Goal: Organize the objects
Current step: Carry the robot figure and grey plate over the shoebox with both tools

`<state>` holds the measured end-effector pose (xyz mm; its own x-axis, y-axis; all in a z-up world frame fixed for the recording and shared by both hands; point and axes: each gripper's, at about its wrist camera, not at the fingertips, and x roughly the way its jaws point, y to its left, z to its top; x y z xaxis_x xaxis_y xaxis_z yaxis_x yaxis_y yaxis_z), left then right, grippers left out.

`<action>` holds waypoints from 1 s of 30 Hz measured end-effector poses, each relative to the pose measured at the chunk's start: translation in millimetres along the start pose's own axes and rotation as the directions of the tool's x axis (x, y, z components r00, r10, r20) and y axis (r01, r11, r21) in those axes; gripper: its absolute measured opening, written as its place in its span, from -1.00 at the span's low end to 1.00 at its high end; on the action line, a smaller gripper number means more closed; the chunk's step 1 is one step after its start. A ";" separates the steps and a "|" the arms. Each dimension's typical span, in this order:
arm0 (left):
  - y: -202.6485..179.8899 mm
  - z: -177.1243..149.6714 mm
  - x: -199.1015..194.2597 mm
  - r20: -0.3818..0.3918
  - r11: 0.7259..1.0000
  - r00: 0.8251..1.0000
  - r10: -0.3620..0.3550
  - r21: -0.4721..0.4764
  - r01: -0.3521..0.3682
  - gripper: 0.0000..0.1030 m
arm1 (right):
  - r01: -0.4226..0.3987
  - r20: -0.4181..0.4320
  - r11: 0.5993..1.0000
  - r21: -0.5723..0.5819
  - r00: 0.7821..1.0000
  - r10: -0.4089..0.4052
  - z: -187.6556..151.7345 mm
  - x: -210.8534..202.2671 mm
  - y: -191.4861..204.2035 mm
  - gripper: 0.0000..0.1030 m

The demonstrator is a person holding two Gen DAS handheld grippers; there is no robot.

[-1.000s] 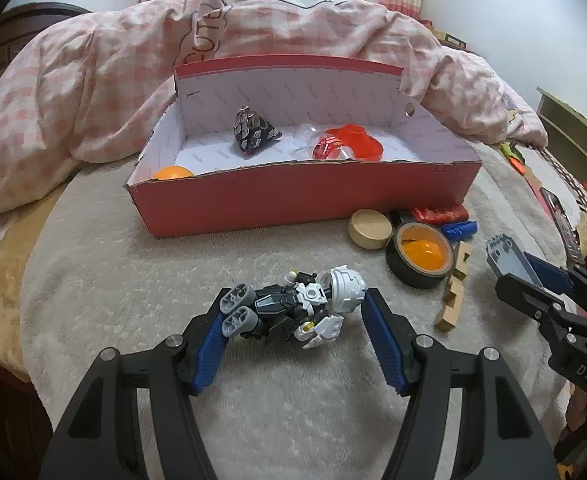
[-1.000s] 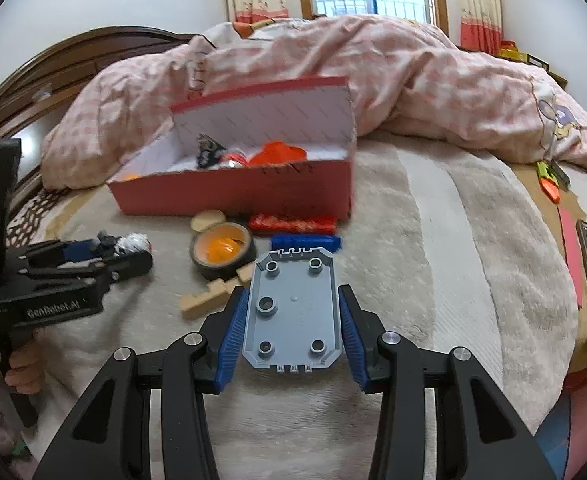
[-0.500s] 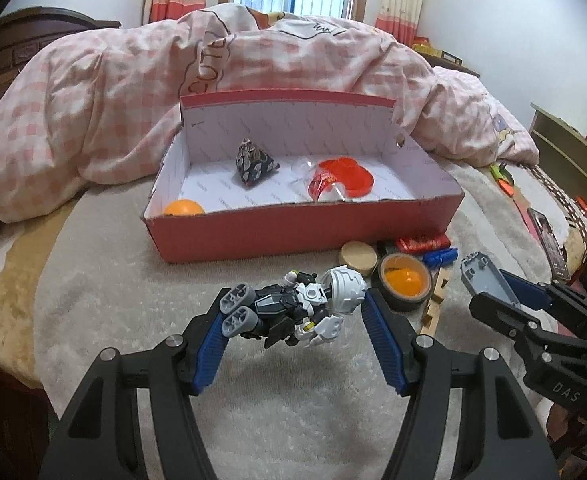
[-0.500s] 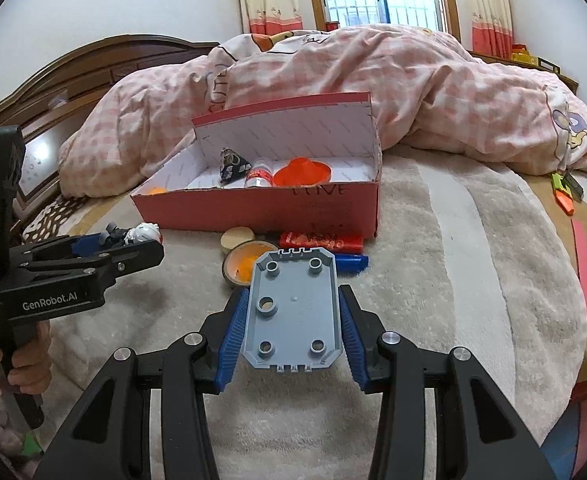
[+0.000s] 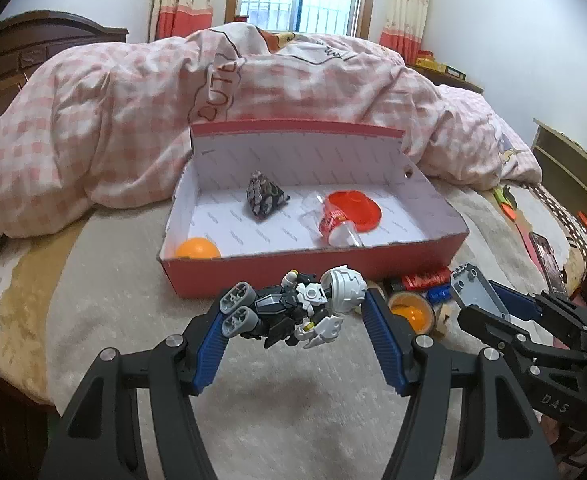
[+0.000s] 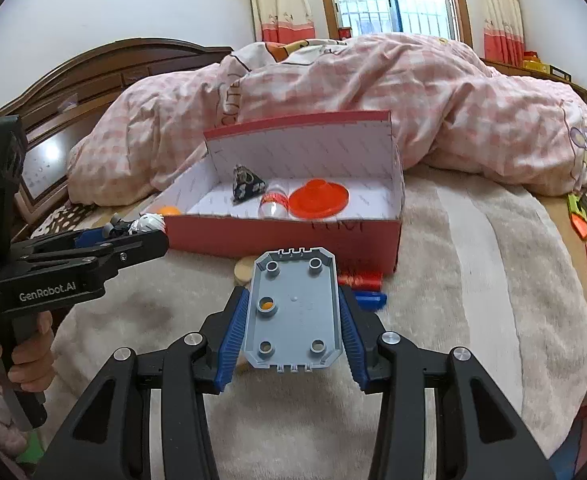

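We judged this the carry step: both grippers were loaded and facing the red box [image 5: 309, 276], nothing dropped in yet. The left gripper [image 5: 293, 326] was clamped on the toy robot figure [image 5: 293, 308], jaws wide apart but pressing it end to end, wheels against one pad, white round head against the other. It hung clear of the beige blanket [image 5: 105, 320], just in front of the box's near wall. The right gripper [image 6: 293, 320] was clamped on the grey plastic plate [image 6: 293, 312], pads on its two long edges, plate lying flat with studs and holes facing up, also short of the box.

Next move, in our view: bring each load over the near wall, above a bare patch of the white floor, then let the jaws part. The figure looked awkward, limbs sticking out, so it could snag the rim or twist in the grip. We'd aim left of centre for it, since that floor looked free.

Already inside the box: orange ball [image 5: 197, 249] in the near left corner, dark patterned pouch [image 5: 265, 197], small clear bottle [image 5: 335, 226], and red disc [image 5: 357, 210].

Left on the blanket by the box: tape roll [image 5: 411, 312], red pack [image 6: 359, 279], blue piece [image 6: 369, 300], round wooden piece [image 6: 244, 270].
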<state>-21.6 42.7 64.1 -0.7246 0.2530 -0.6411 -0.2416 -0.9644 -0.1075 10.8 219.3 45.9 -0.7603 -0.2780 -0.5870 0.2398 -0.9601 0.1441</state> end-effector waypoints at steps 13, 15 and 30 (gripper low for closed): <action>2.8 32.8 16.8 0.049 0.999 0.998 0.038 0.010 -0.039 0.25 | -0.018 0.024 0.999 -0.034 1.000 0.019 25.8 11.4 10.8 -0.12; 4.4 38.1 23.7 0.053 0.999 0.997 0.051 0.013 -0.052 0.25 | -0.022 0.016 0.999 -0.026 1.000 0.022 25.4 13.9 10.1 -0.12; 24.7 73.1 83.3 -0.030 0.990 0.991 0.130 -0.042 -0.132 0.25 | -0.019 0.023 1.000 -0.022 1.000 0.020 37.2 22.7 3.2 -0.12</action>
<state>-135.1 45.7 63.6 -0.7302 0.1227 -0.6721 -0.1166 -0.9917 -0.0544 -28.1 208.7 62.7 -0.7689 -0.2975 -0.5659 0.2678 -0.9536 0.1376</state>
